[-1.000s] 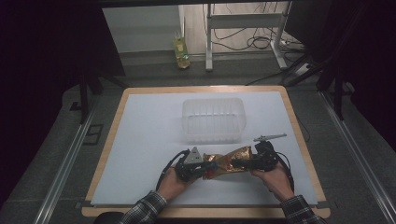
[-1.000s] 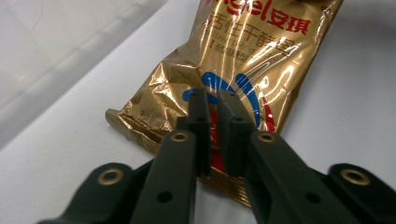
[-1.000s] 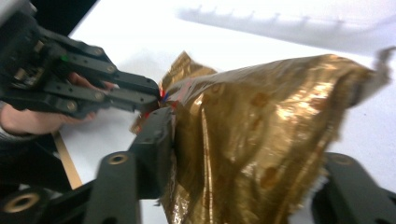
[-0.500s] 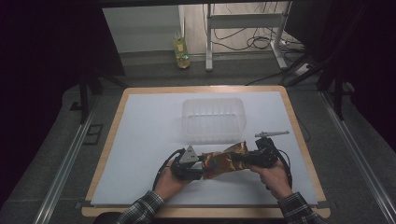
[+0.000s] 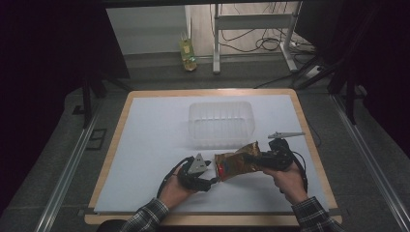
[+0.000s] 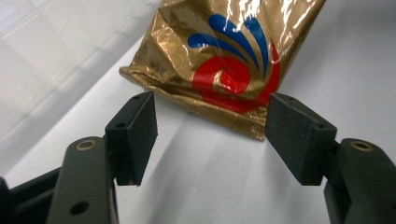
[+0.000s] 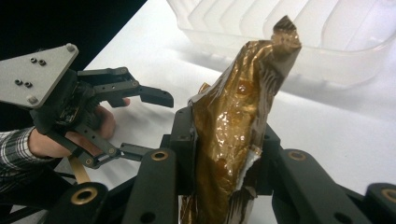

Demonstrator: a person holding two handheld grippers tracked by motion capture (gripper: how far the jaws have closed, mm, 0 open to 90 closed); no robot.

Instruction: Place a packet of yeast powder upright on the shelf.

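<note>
While the left gripper (image 5: 211,170) is resting low on the white table sheet (image 5: 154,145) at the near left, its jaws are standing spread, having just been opening, and nothing is sitting between them. Seen along those jaws in the left gripper view, the two black pads (image 6: 294,133) are flanking bare sheet, and the lower edge of the gold snack bag (image 6: 224,60) is lying just beyond their tips, apart from both pads. A grey three-cornered plate (image 5: 197,163) is riding on top of this gripper, and a checked sleeve (image 5: 145,217) is coming in from the bottom edge behind the hand.

Moving rightward, the gold snack bag (image 5: 237,163), printed with a red and blue swirl, is stretching between the two grippers near the front of the table, its left end pointing at the left gripper and its right end disappearing into the right one. Behind it, toward the middle of the table, a clear plastic tub (image 5: 221,123) is sitting upright and well apart from both hands.

Further right, the right gripper (image 5: 265,162) is pinching the bag: in the right gripper view its jaws are pressing tight on the crumpled foil (image 7: 233,126), which is rising between them. A small grey tool (image 5: 286,134) is lying on the sheet just beyond the right hand.
</note>
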